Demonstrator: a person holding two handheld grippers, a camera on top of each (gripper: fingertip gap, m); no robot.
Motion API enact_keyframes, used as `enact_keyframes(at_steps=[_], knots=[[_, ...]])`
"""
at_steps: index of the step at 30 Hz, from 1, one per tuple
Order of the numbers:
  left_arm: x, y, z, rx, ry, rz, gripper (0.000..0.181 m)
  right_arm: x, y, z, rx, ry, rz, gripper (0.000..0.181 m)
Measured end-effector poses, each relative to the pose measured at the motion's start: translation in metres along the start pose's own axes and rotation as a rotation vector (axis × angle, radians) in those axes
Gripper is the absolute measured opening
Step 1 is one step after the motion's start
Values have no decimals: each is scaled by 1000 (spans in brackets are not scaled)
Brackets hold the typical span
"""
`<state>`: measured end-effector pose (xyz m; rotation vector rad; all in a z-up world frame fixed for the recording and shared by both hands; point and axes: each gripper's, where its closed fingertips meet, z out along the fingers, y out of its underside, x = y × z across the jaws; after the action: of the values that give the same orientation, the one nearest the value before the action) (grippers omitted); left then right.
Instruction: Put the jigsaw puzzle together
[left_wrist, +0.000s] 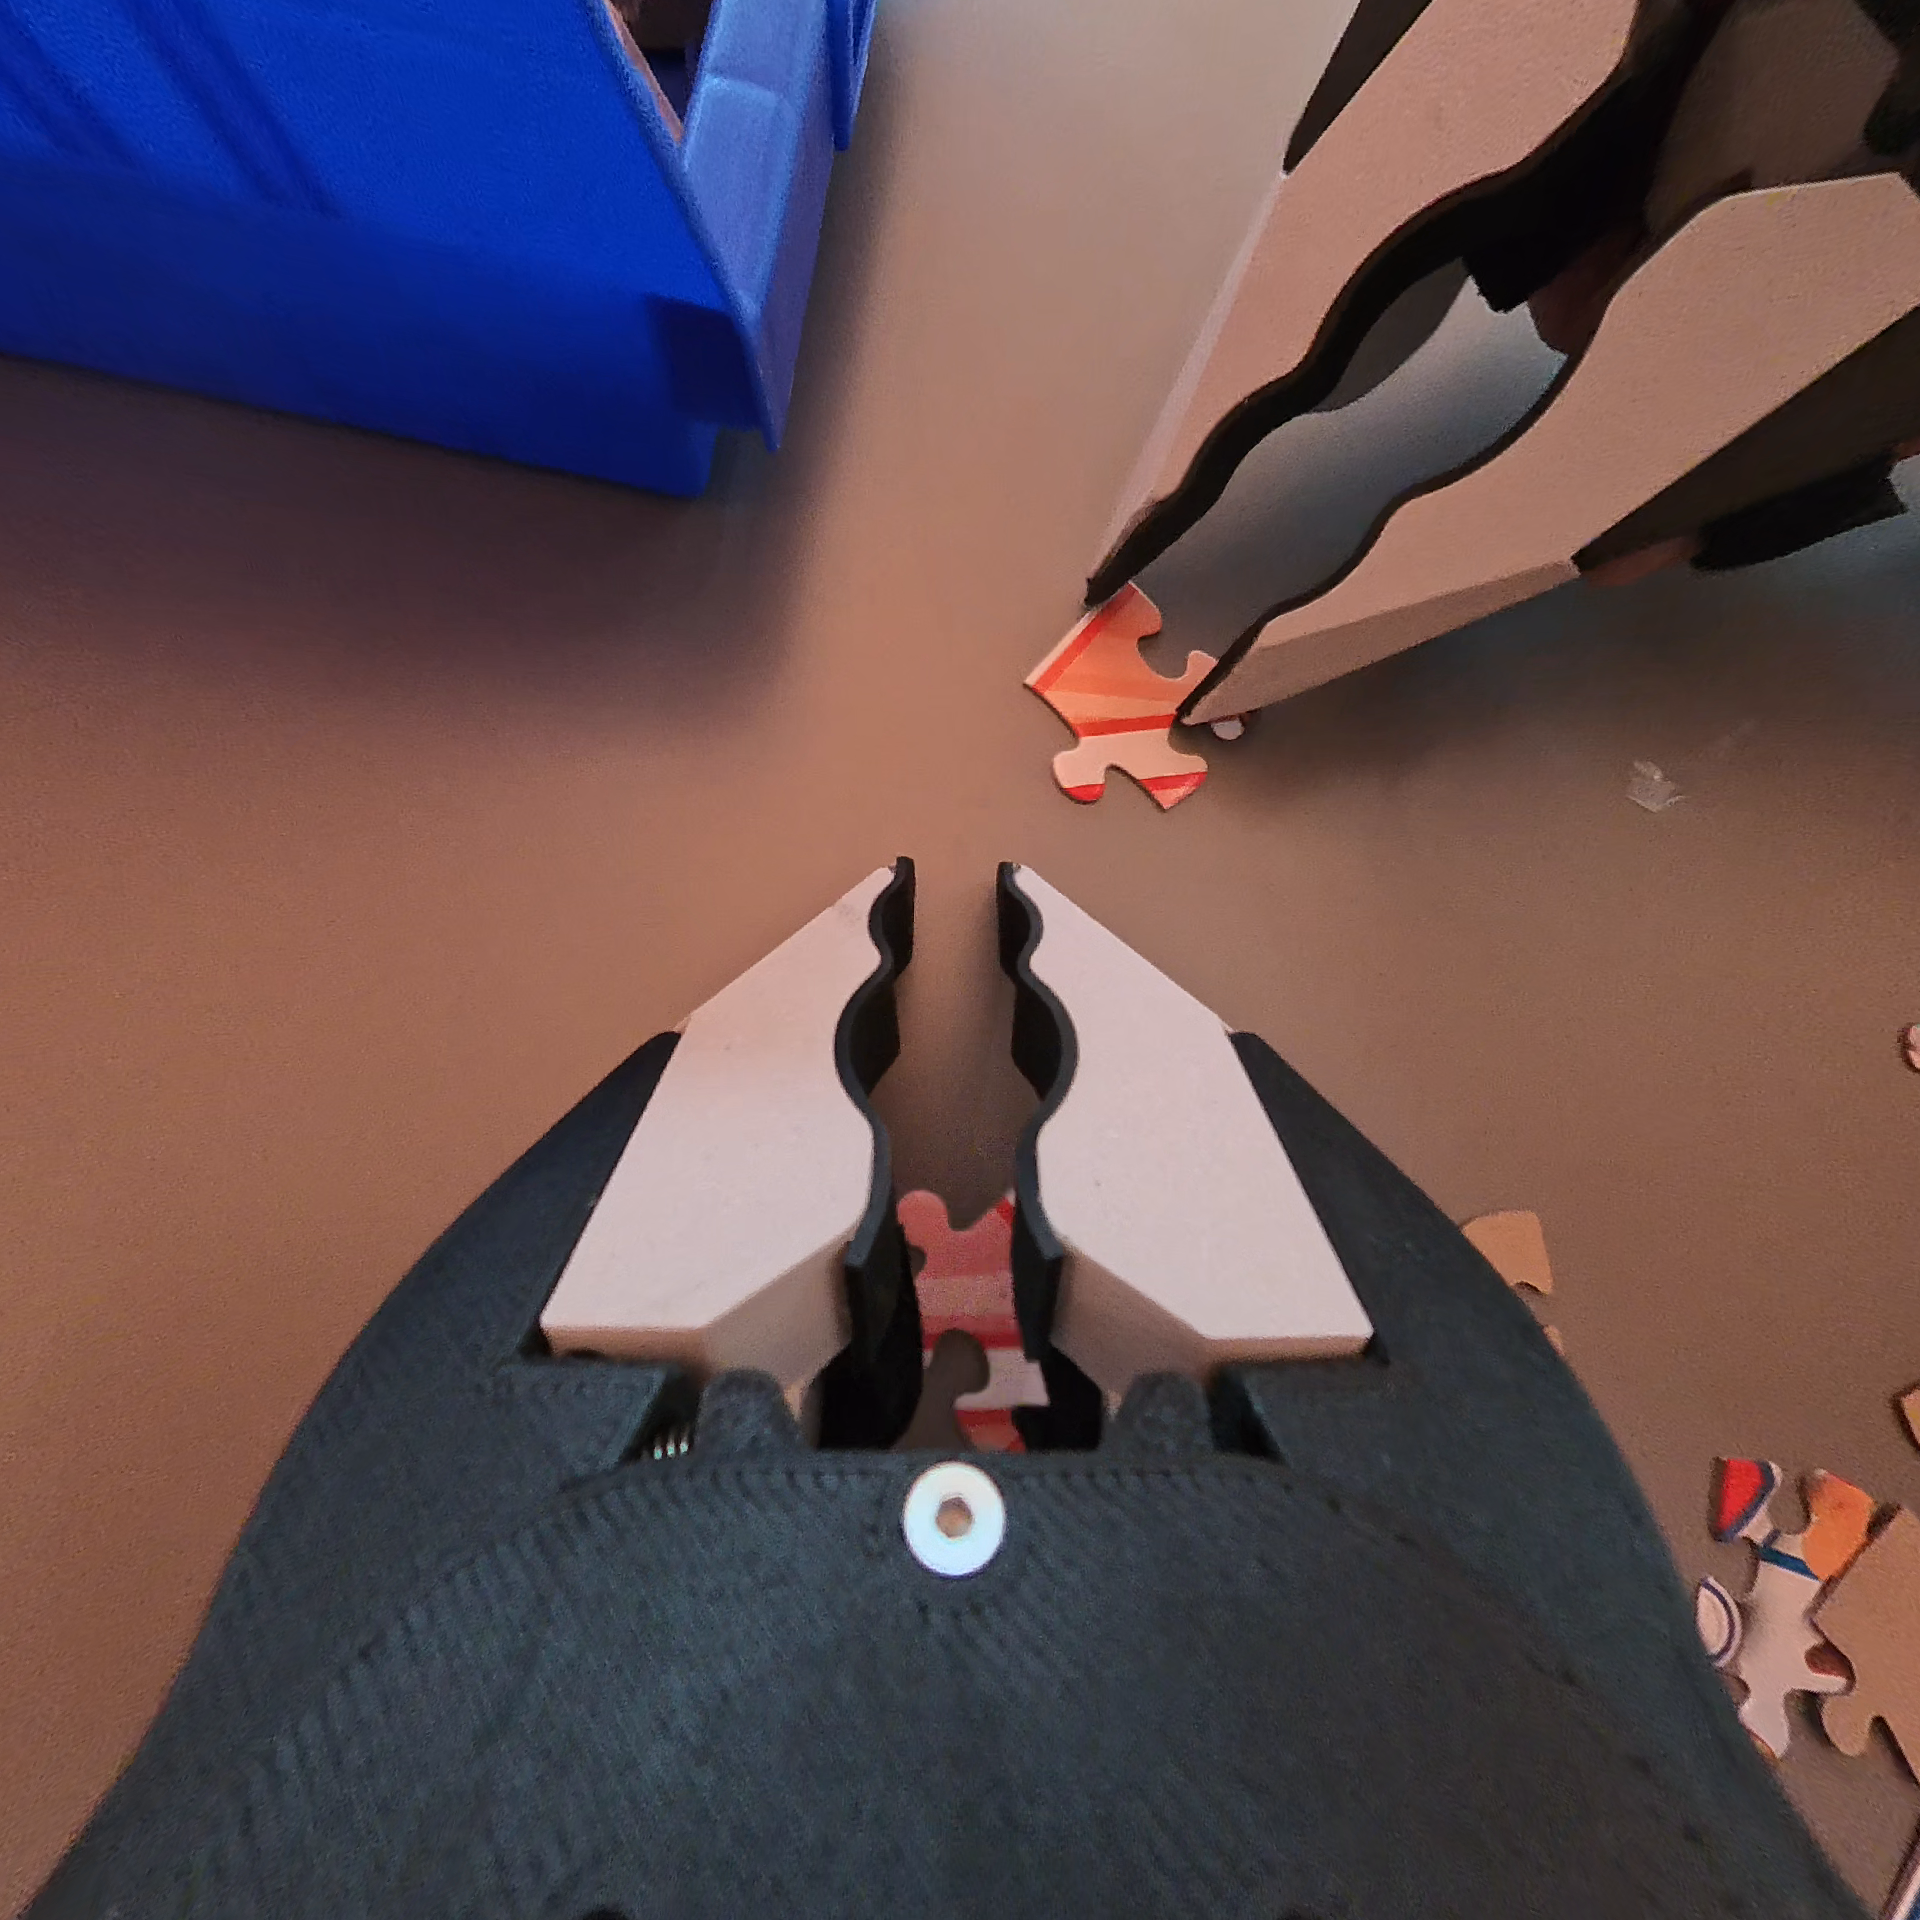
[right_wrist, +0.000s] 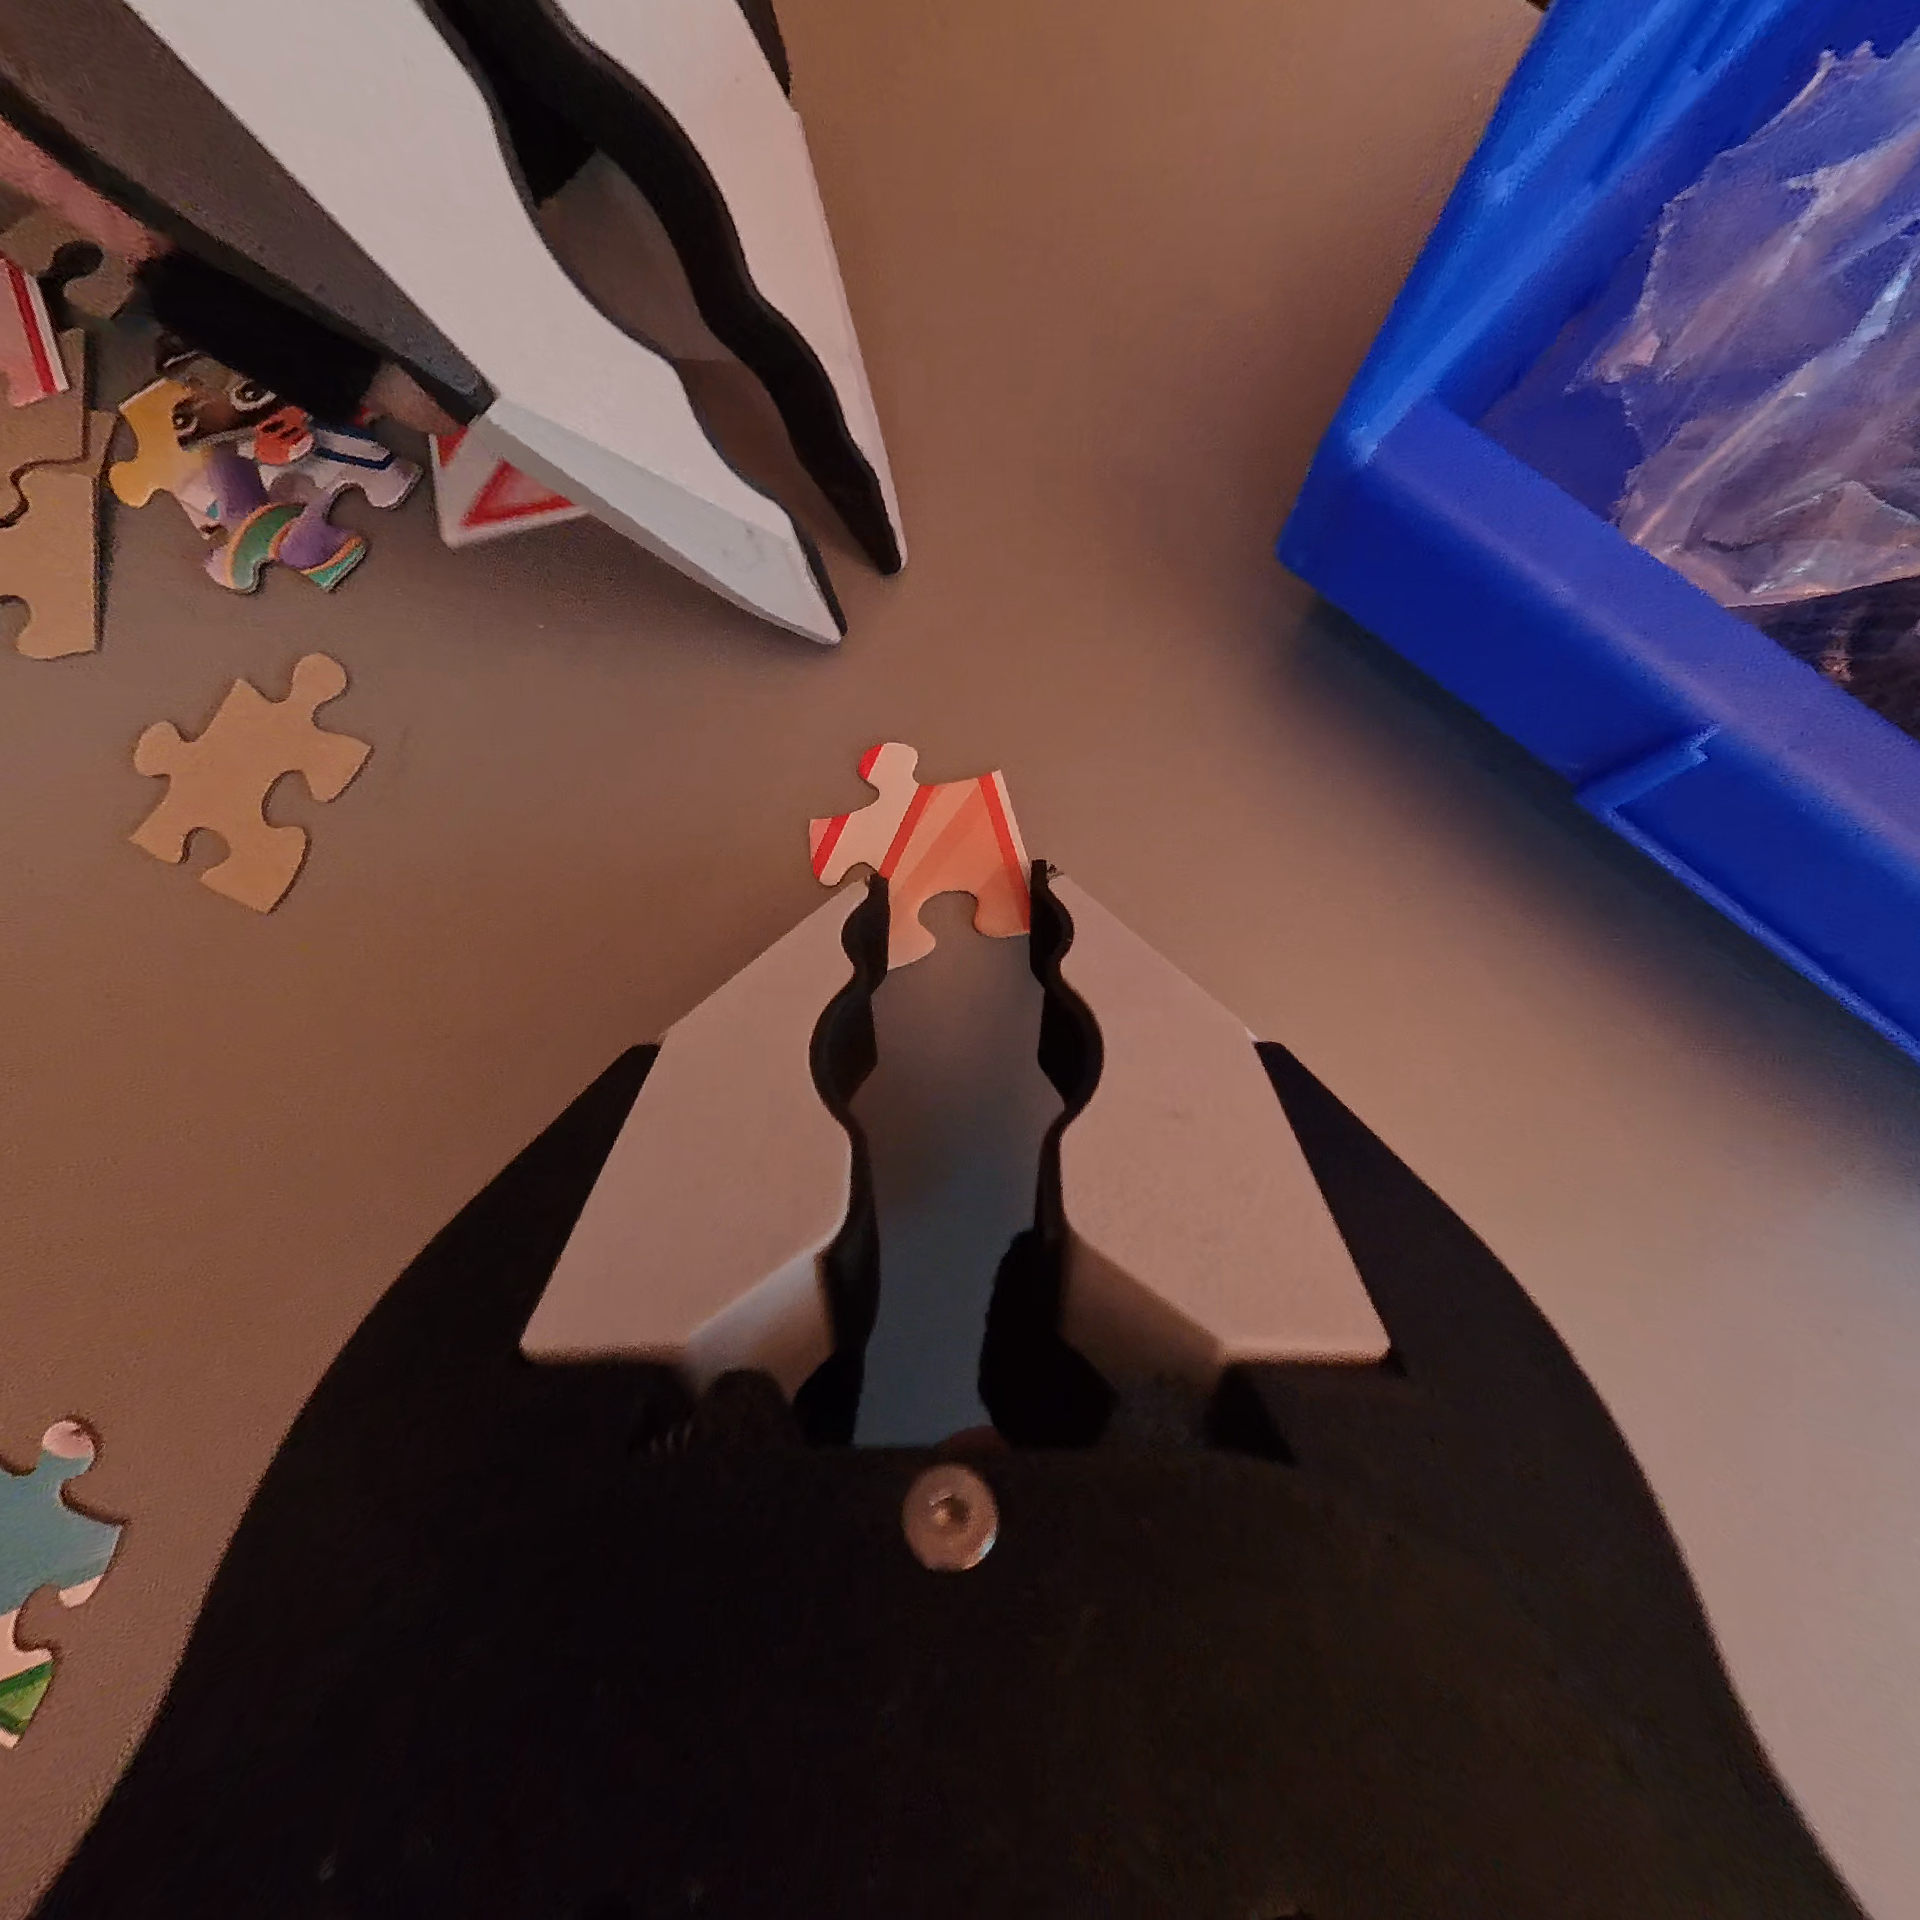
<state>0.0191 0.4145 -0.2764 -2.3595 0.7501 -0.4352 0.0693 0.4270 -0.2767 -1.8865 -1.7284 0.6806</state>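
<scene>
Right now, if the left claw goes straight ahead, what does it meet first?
Probably bare table; the orange striped puzzle piece under the right claw lies just right of that line. Depth is unclear.

The right claw (right_wrist: 954, 881) is down at the desk (right_wrist: 1143, 416), its two tips spread and touching either side of a red and white striped puzzle piece (right_wrist: 925, 842) that lies flat. The left claw (right_wrist: 873, 601) points in from the upper left, tips near each other. Loose pieces (right_wrist: 249, 779) lie at left, some face down. A blue bin (right_wrist: 1538, 582) holding crumpled clear plastic (right_wrist: 1766, 364) sits at right.
</scene>
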Motion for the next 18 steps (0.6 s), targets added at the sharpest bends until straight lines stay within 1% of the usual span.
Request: enact_keyframes(at_steps=[3,6,7,9,11,12,14,15,17,18], knots=[[4,3,-4,-9,29,-13,16,-3,0,0,-4,-10,-9,25],[4,7,-16,-20,19,9,16,-7,-1,-2,1,-22,-28,23],[3,12,-20,-43,8,23,16,-10,-4,-4,20,-35,-35,0],[-1,24,-31,-96,-17,53,19,-11,-5,-6,25,-47,-30,0],[0,34,-43,-133,-9,54,21,-11,-2,-5,11,-41,-38,0],[-2,38,-49,-142,-16,56,22,-9,-3,-4,13,-26,-40,6],[2,46,-59,-169,6,53,23,-3,-5,-5,20,14,-37,28],[3,52,-62,-196,9,55,24,0,-6,-5,20,30,-37,35],[2,65,-62,-258,0,71,29,9,-5,-4,17,73,-37,38],[2,70,-59,-278,-3,74,30,15,-3,-3,7,105,-36,44]])
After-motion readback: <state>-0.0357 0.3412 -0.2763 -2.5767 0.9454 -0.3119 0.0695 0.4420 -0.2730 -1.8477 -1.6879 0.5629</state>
